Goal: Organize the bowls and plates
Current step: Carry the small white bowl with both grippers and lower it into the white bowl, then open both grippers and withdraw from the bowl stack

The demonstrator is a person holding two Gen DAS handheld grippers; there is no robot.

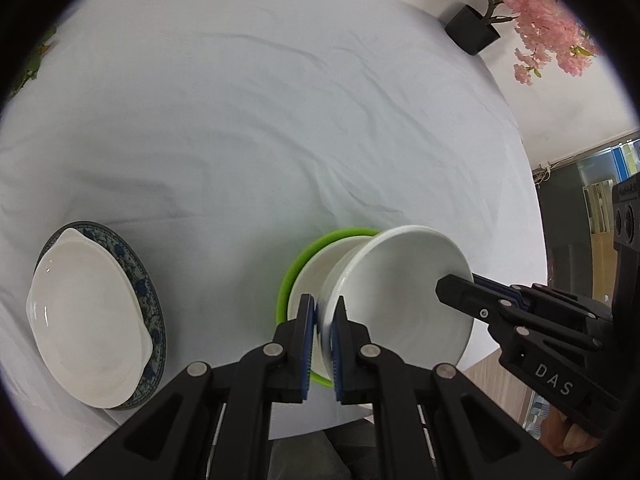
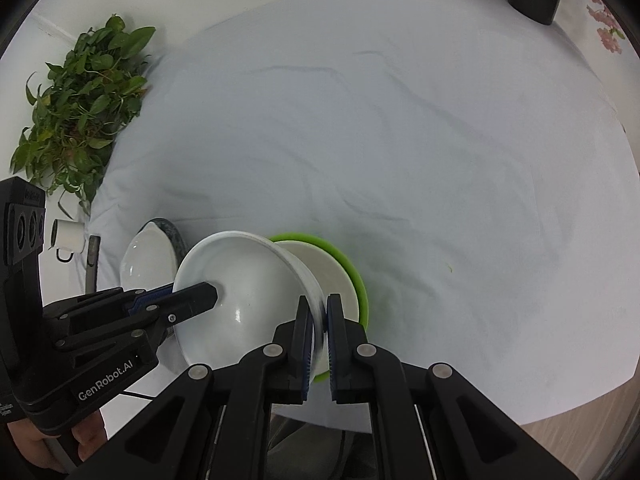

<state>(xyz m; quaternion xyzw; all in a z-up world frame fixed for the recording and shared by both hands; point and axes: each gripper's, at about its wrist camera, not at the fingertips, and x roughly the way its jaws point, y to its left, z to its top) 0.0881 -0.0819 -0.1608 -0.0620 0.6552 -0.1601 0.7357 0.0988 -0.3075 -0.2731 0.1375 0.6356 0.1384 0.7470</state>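
A large white bowl (image 1: 400, 292) is held just above a smaller white bowl (image 1: 316, 268) that sits in a green bowl (image 1: 304, 256). My left gripper (image 1: 323, 316) is shut on the large bowl's left rim. My right gripper (image 1: 460, 284) is shut on its right rim. In the right wrist view the right gripper (image 2: 318, 316) pinches the large bowl (image 2: 240, 292) above the inner bowl (image 2: 332, 276) and the green bowl (image 2: 348, 264); the left gripper (image 2: 208, 294) grips the far rim. A white dish (image 1: 84, 320) lies on a blue-patterned plate (image 1: 148, 300) at the left.
A white cloth (image 1: 260, 120) covers the round table. A black pot with pink flowers (image 1: 472, 30) stands at the far right edge. A green leafy plant (image 2: 80, 96) stands beyond the table's left side. The table's near edge drops to wooden floor (image 1: 496, 384).
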